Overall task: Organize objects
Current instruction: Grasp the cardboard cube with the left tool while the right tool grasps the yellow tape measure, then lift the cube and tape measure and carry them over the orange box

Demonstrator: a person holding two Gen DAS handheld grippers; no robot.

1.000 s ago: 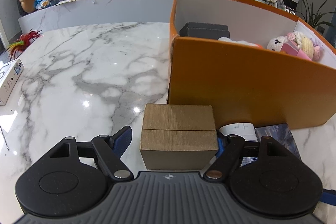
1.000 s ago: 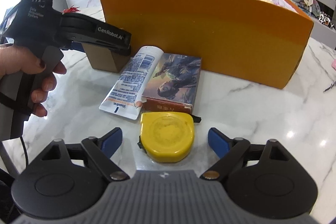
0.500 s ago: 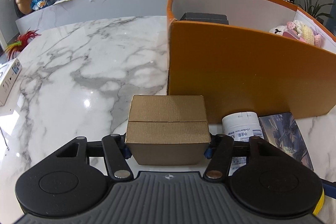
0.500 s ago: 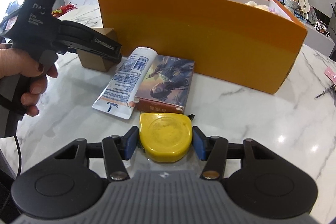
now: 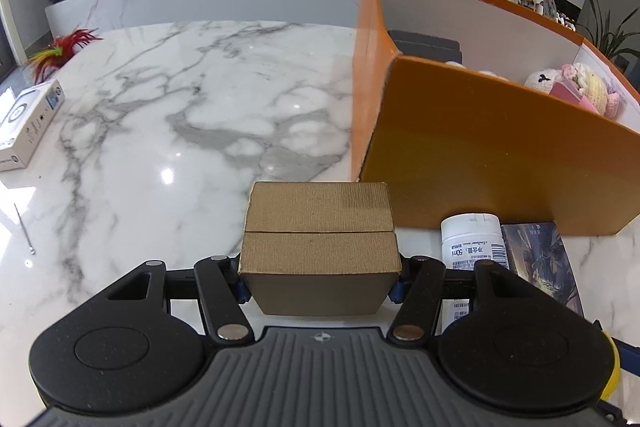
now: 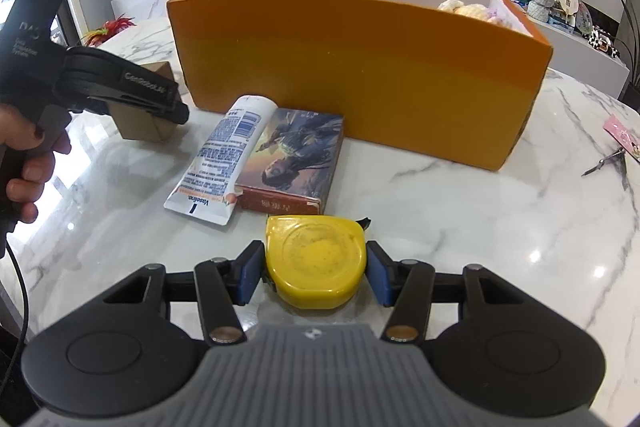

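Note:
My left gripper is shut on a small brown cardboard box, held just above the marble table beside the corner of the big orange box. My right gripper is shut on a yellow tape measure, lifted slightly off the table. In the right wrist view the left gripper and its cardboard box show at the left. A white Vaseline tube and a book lie in front of the orange box. Plush toys and a dark box lie inside it.
A white carton and a thin metal pin lie at the table's left edge. A feather toy lies far left. Small scissors and a pink card lie at the right. A cluttered counter runs behind.
Both grippers closed from open: the left on the cardboard box, the right on the tape measure. Both have since risen a little with their objects.

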